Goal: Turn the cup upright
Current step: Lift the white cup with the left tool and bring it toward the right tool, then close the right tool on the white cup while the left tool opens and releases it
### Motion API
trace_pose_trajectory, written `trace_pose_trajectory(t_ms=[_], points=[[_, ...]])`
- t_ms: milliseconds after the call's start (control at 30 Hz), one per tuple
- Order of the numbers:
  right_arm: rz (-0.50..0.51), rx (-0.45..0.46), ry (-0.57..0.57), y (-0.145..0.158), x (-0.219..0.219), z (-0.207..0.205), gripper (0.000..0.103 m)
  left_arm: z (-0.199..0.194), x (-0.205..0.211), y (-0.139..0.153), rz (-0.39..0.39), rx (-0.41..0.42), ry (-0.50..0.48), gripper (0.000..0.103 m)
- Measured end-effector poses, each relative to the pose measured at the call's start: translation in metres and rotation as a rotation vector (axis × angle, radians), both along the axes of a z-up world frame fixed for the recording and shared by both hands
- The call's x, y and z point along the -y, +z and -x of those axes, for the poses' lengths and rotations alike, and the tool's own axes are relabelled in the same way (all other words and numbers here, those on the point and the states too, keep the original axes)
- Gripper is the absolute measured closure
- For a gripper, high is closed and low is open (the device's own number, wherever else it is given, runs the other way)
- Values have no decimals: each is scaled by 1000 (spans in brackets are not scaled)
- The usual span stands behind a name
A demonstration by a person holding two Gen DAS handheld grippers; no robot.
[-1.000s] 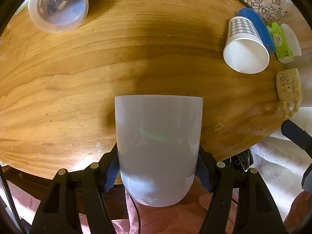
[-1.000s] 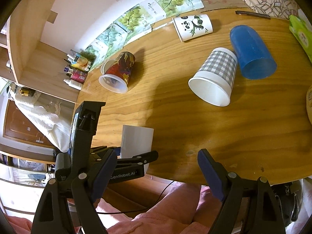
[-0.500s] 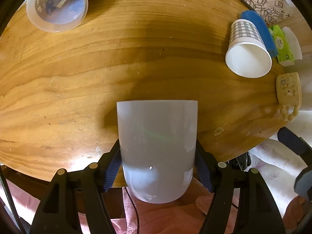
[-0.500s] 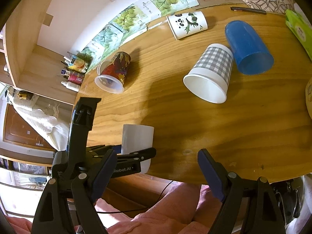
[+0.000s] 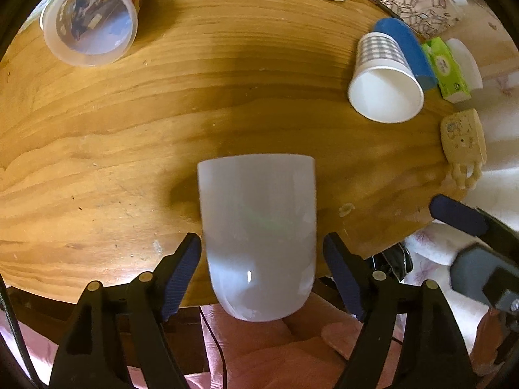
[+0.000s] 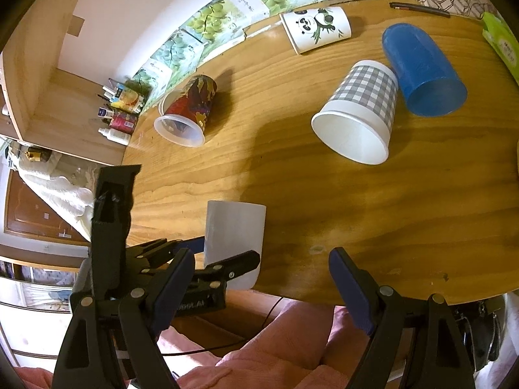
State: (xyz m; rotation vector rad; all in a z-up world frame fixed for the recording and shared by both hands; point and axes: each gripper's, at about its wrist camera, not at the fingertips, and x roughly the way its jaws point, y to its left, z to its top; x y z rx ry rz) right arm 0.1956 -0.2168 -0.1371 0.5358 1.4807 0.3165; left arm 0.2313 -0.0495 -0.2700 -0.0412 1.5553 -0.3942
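Note:
A plain white cup (image 5: 258, 236) stands upright at the near edge of the wooden table (image 5: 162, 123); it also shows in the right wrist view (image 6: 233, 243). My left gripper (image 5: 259, 278) is open, its blue pads on either side of the cup with small gaps. My right gripper (image 6: 259, 285) is open and empty, just off the table's near edge to the right of the cup.
Several cups lie on their sides: a checked paper cup (image 6: 360, 113), a blue cup (image 6: 421, 68), a panda cup (image 6: 316, 29), a colourful plastic cup (image 6: 188, 110). A green tissue pack (image 5: 446, 68) and a beige toy (image 5: 464, 142) lie at the right edge.
My left gripper's jaws have opened off the white cup, which now stands on the table by itself. The right gripper has barely moved.

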Motion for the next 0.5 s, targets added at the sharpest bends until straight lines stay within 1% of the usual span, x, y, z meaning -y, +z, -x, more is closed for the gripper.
trace_pose_trajectory(t_ms=[200, 500], points=[[22, -4, 30, -4, -8, -6, 18, 15, 3, 4, 13, 12, 6, 22], [17, 1, 66, -12, -21, -8, 18, 38, -13, 18, 44, 71, 56, 22]])
